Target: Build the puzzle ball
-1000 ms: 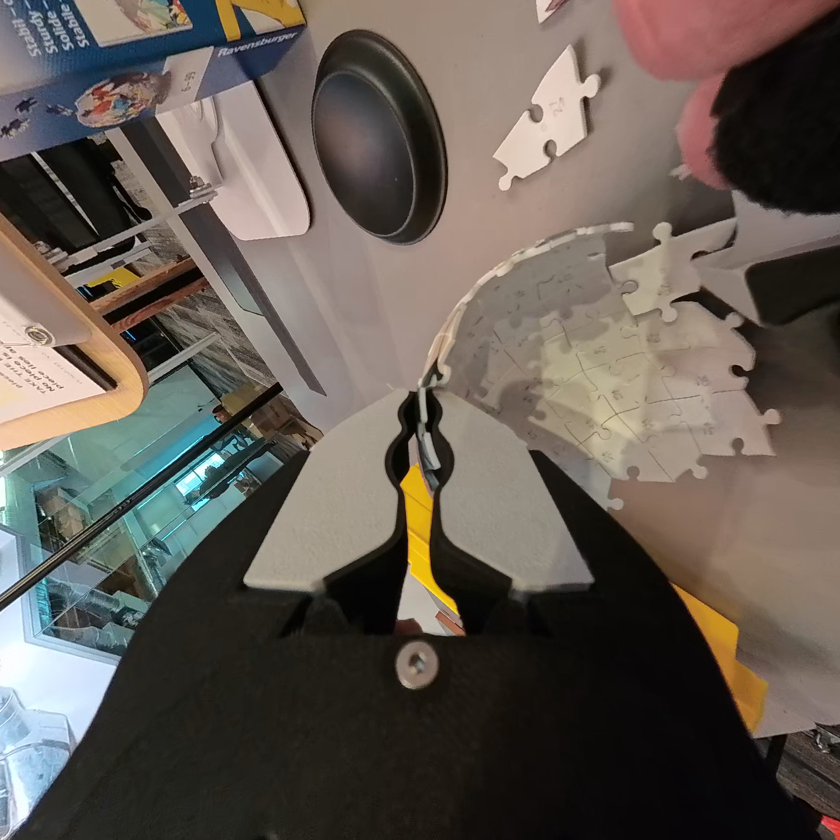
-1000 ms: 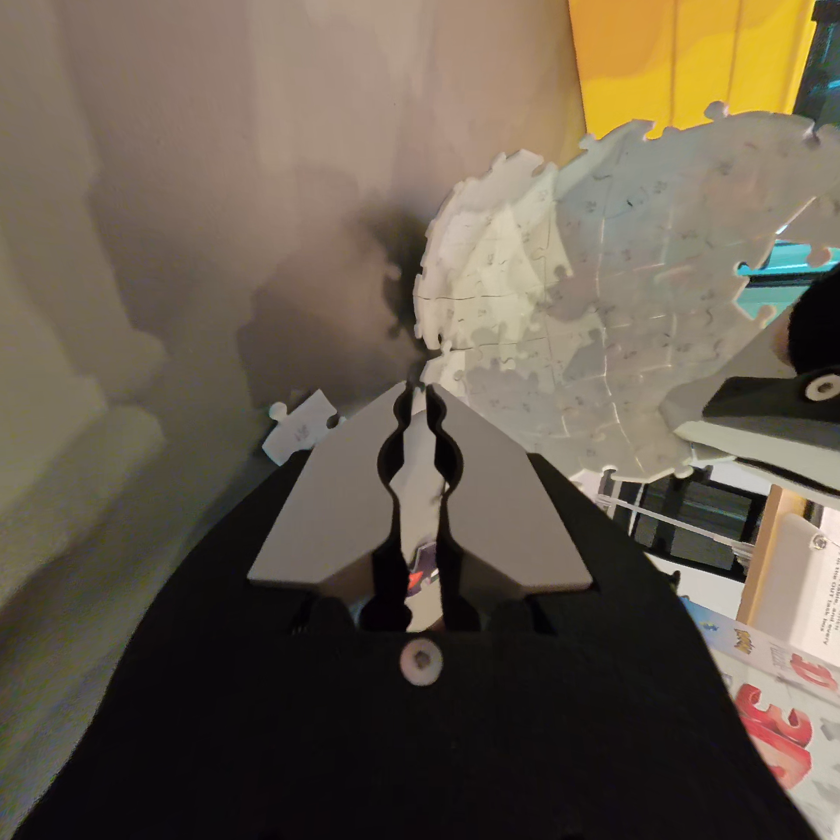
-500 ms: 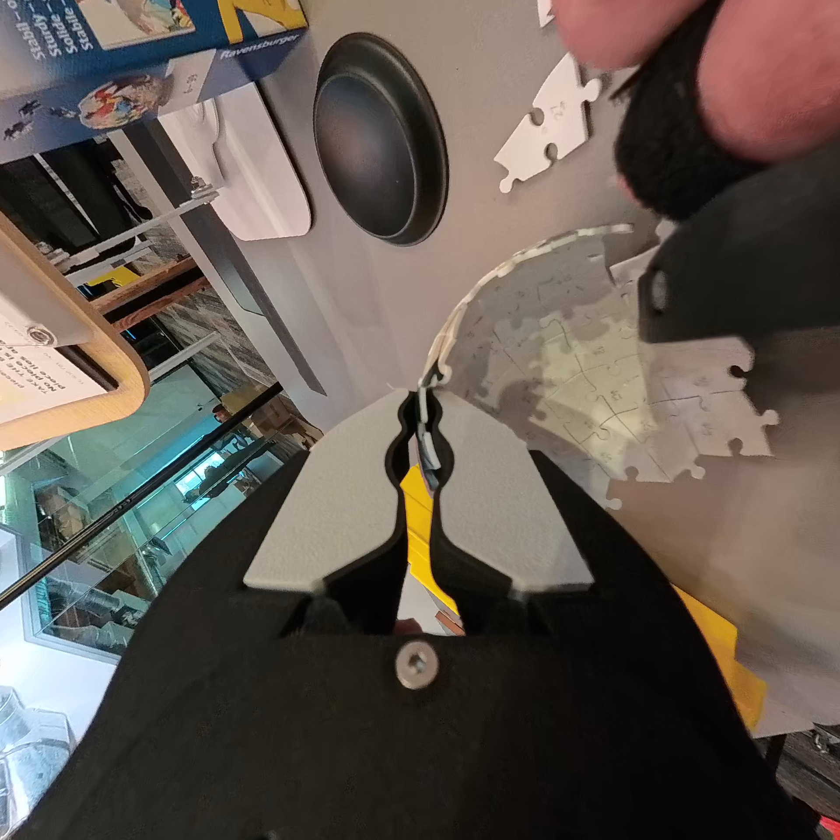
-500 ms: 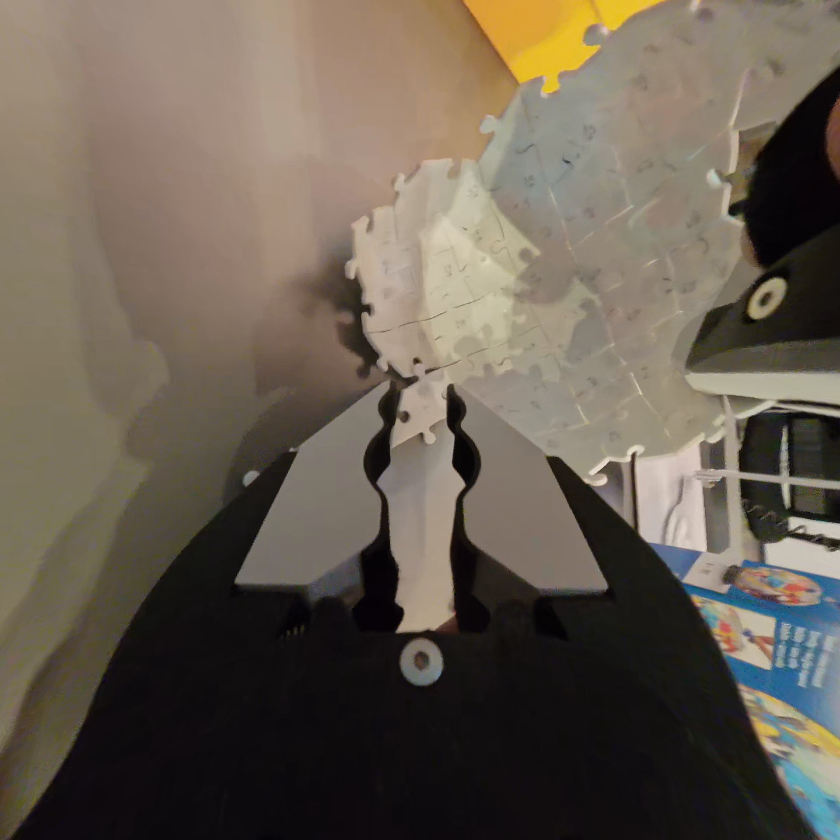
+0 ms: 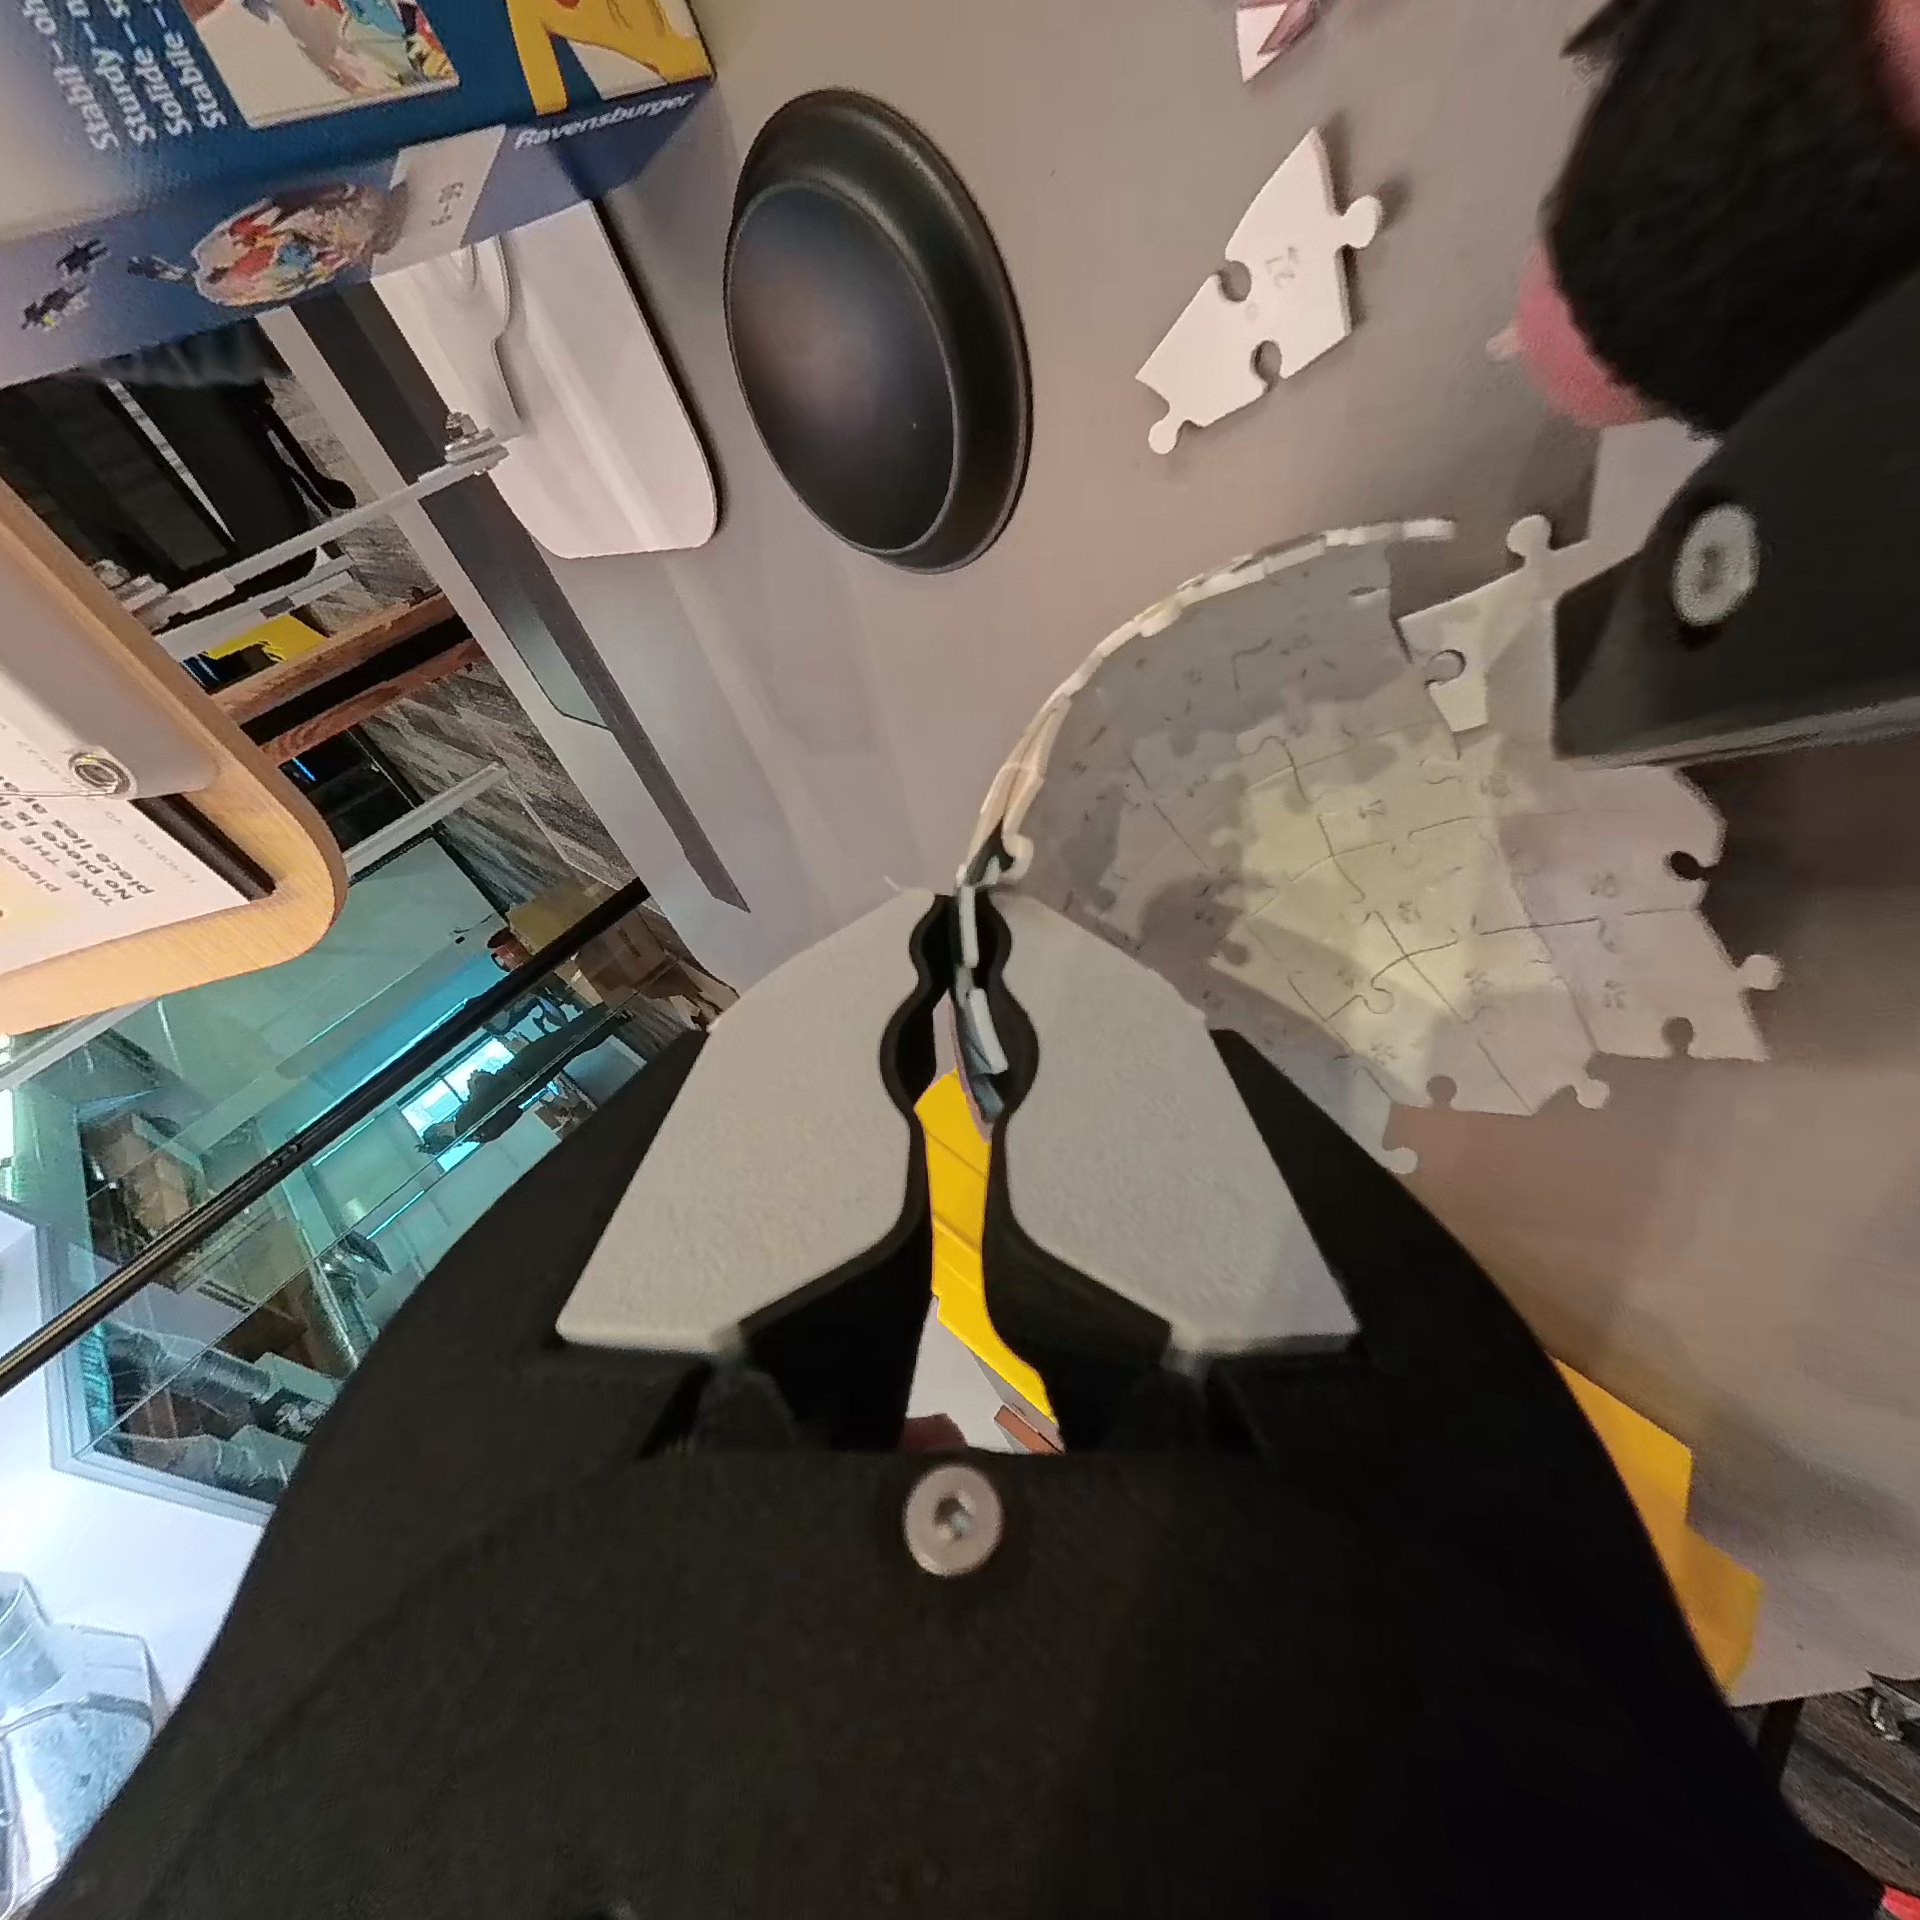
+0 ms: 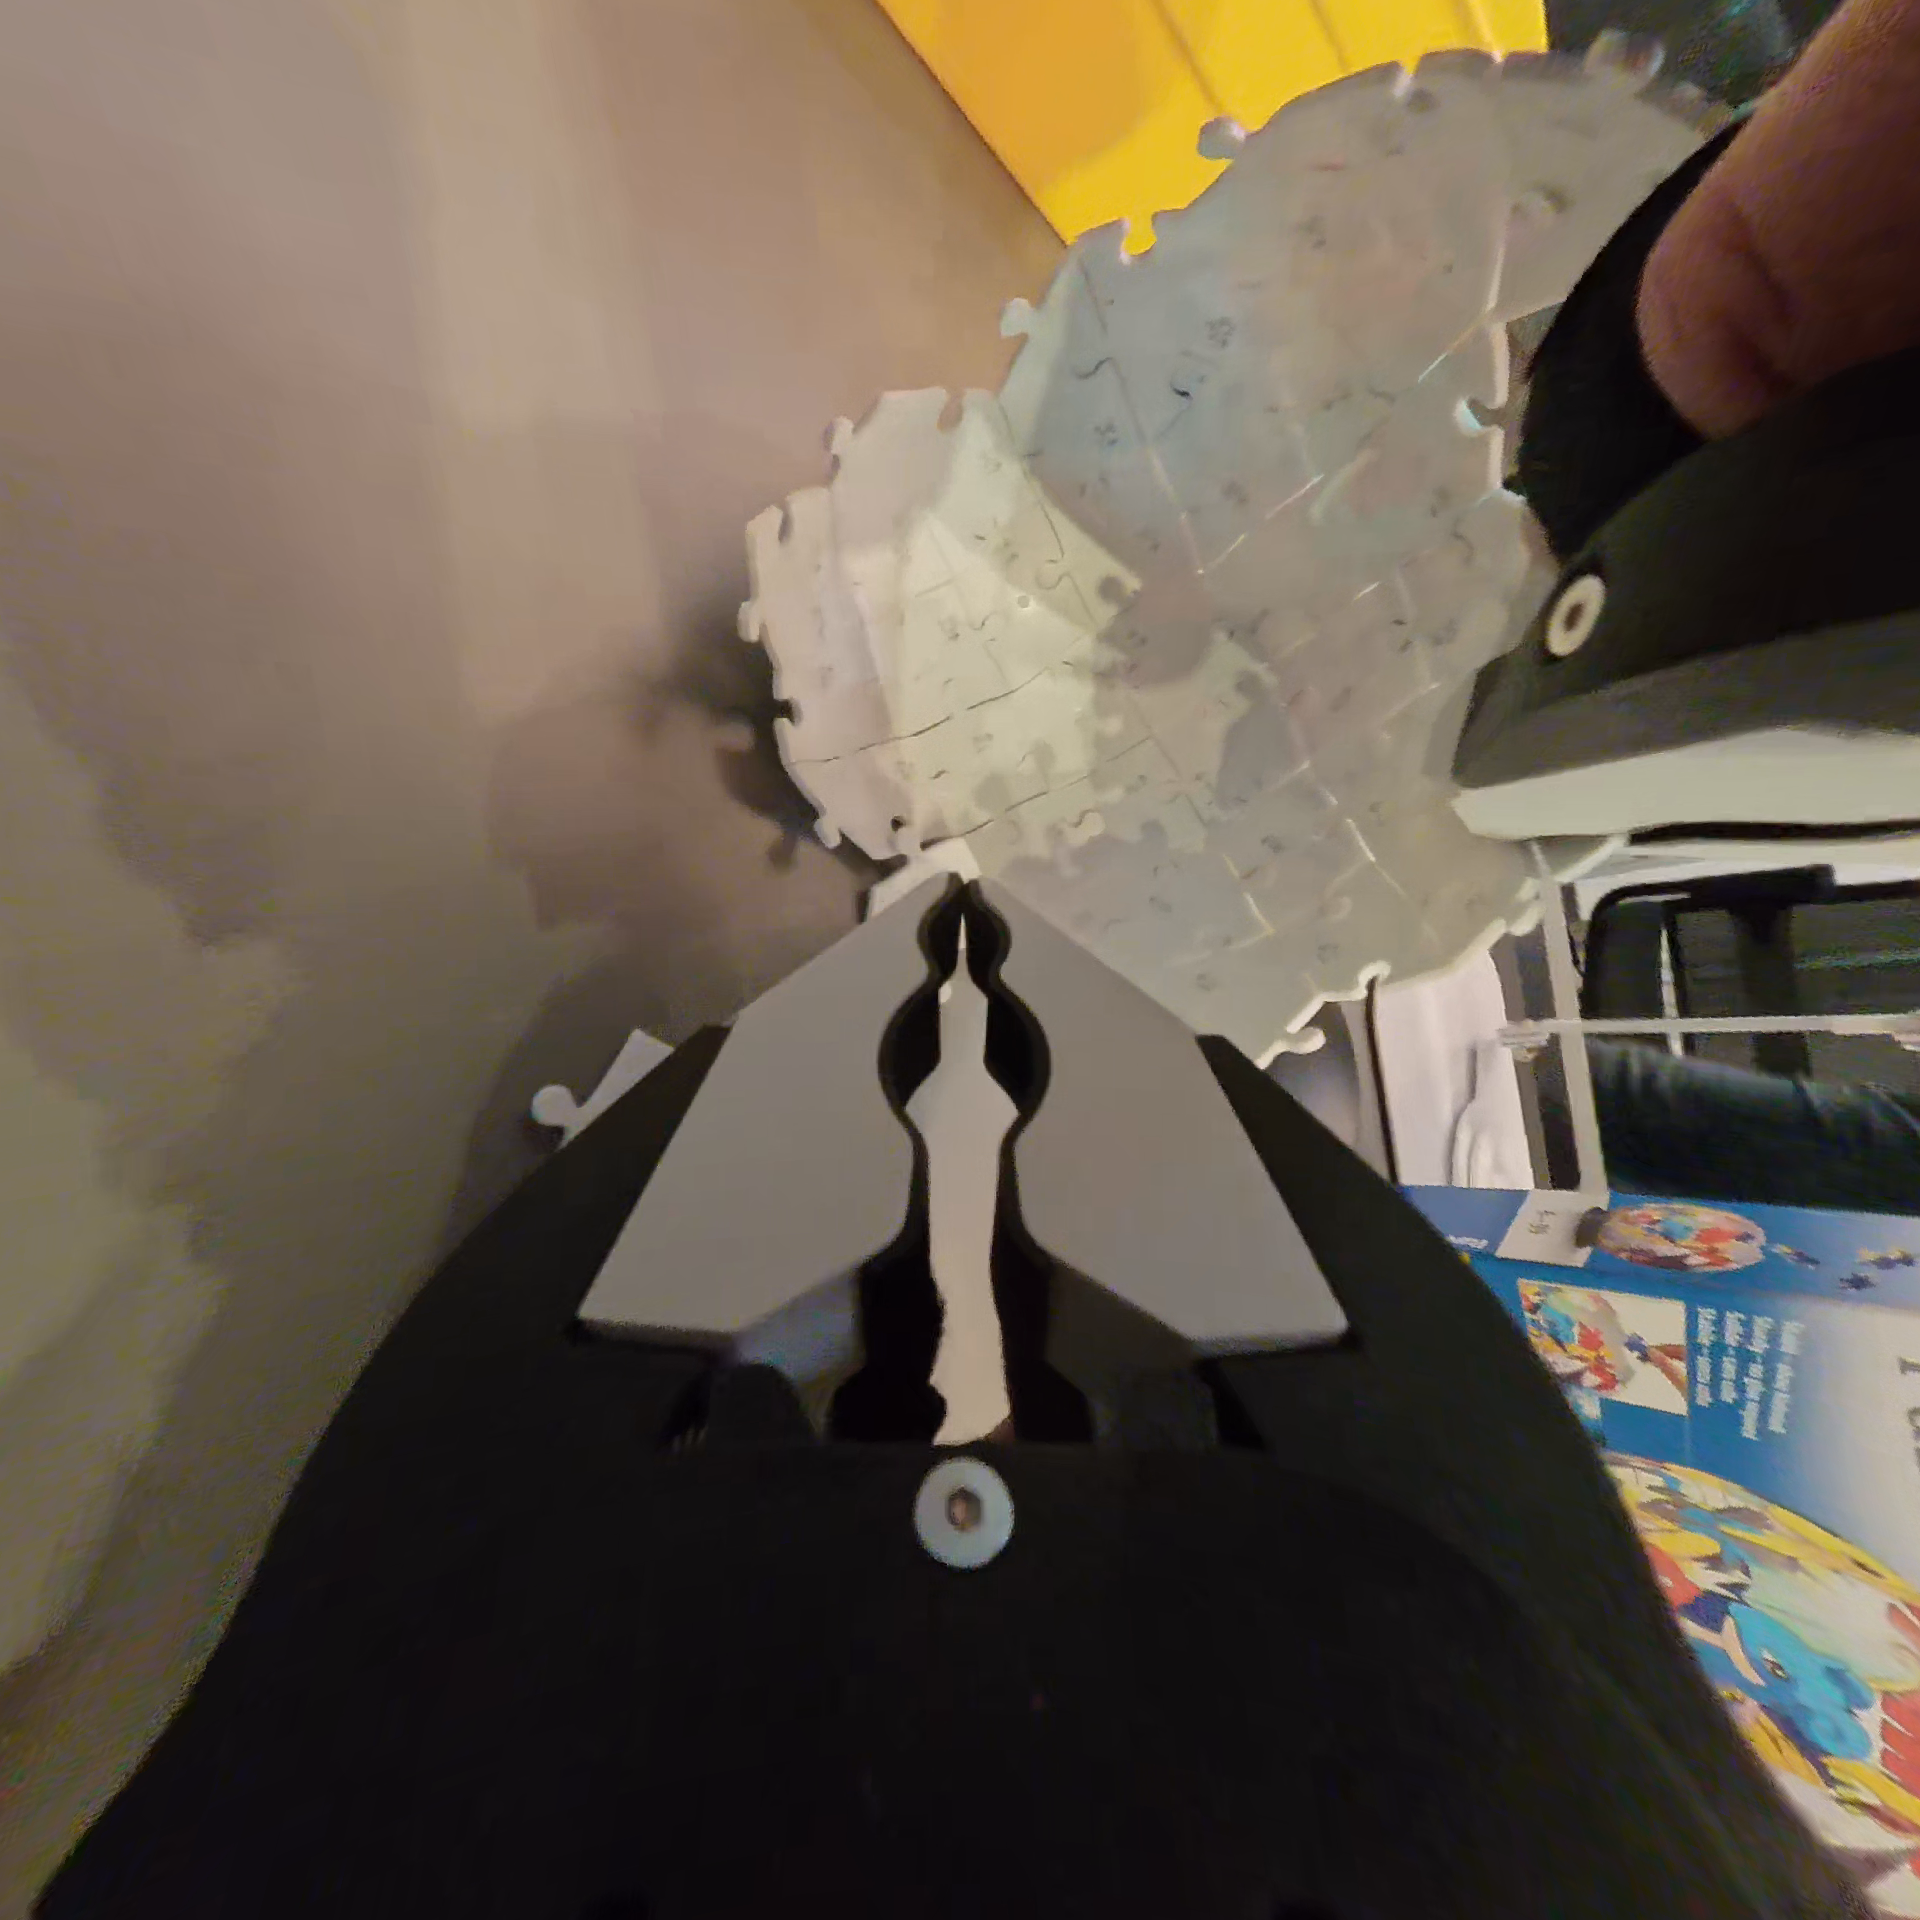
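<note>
The partly built puzzle ball [image 5: 1351, 831] is a curved white shell of joined pieces, held up over the grey table. My left gripper [image 5: 971, 914] is shut on the shell's rim. The shell also shows in the right wrist view [image 6: 1195, 623], with the left gripper [image 6: 1662, 675] clamped on its right side. My right gripper [image 6: 961, 894] is shut on a white puzzle piece [image 6: 961, 1195], seen edge-on between its fingers, and its tip touches the shell's lower edge. In the left wrist view the right gripper [image 5: 1714, 623] sits over the shell's far edge.
A loose white piece [image 5: 1262, 291] lies on the table beyond the shell, and another one [image 6: 592, 1081] lies beside my right gripper. A black round stand [image 5: 878, 332], the blue puzzle box [image 5: 312, 125] and a white tray [image 5: 603, 395] lie to the left. A yellow sheet [image 6: 1143, 104] lies behind. Spacing between my two grippers at the tips: around 10 cm.
My right gripper's jaws were wider half a second ago and have closed to a narrow gap on the piece. It has swung round against the shell's edge. My left gripper has held still.
</note>
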The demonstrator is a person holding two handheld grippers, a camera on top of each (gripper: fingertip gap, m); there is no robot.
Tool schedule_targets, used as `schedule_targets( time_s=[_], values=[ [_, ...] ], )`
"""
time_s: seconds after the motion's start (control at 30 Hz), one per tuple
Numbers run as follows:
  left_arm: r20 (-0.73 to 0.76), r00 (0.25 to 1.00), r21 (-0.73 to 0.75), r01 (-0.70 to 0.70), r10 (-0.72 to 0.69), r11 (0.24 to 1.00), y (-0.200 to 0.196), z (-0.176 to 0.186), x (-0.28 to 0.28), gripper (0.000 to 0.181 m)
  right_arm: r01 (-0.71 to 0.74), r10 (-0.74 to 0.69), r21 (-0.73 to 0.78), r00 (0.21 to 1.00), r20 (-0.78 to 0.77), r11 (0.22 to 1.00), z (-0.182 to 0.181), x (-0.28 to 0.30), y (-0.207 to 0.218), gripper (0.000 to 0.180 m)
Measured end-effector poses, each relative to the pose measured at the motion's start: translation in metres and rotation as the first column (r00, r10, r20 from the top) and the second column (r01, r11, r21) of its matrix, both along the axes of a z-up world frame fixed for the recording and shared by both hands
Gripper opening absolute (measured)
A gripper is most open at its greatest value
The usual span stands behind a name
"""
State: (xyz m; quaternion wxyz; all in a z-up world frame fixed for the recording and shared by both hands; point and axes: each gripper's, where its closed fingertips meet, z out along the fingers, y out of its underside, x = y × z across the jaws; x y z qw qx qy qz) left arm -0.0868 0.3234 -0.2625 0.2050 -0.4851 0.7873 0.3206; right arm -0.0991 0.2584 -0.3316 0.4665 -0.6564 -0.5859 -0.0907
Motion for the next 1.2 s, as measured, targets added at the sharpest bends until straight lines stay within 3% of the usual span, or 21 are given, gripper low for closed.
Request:
schedule_targets(
  time_s=[1.2],
  values=[
    [0.025,0.999,-0.056,-0.029,0.031,0.998,-0.006,0.007,0.003,0.009,0.034,-0.034,0.002,0.984,0.174,0.999,-0.015,-0.005,0.017,0.0]
  ],
)
